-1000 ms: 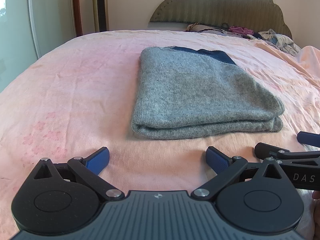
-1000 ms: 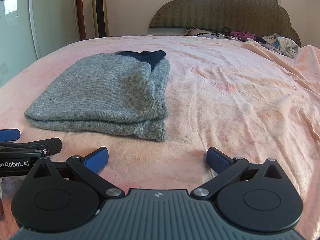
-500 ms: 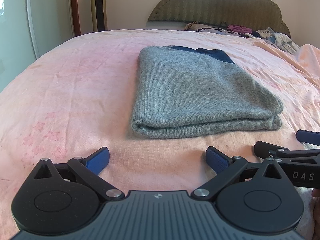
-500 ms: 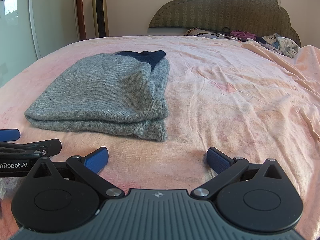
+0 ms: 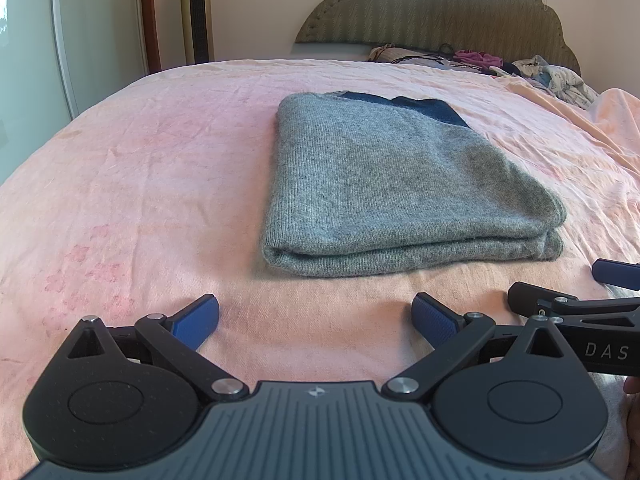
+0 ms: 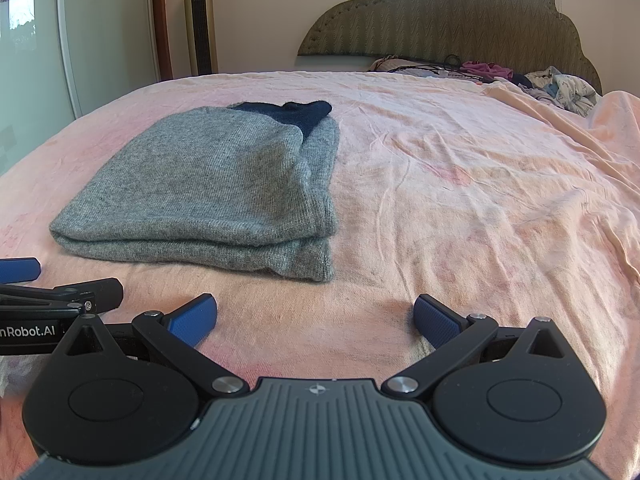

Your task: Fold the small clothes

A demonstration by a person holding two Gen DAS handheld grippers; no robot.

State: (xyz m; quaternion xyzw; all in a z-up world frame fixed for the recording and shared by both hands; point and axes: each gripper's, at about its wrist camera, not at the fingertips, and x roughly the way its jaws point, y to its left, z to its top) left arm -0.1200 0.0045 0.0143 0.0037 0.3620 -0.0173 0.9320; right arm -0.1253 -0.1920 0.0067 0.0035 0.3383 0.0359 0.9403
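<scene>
Grey sweater lay folded on bed; judged soft, limp, best pinched at near fold; left gripper and right gripper jaws wide apart, empty.

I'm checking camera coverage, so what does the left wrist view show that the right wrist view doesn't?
Only the left wrist view shows the sweater's left edge from alongside, bare sheet to its left, and the right gripper entering at the right edge. Only the right wrist view shows the sweater's stacked right-side edges, the wide wrinkled sheet to its right, and the left gripper entering at the left edge. Both show the folded grey sweater with a navy part at its far end, the pink sheet, the headboard, clothes piled beneath it, the tower fan, and open jaws holding nothing.
</scene>
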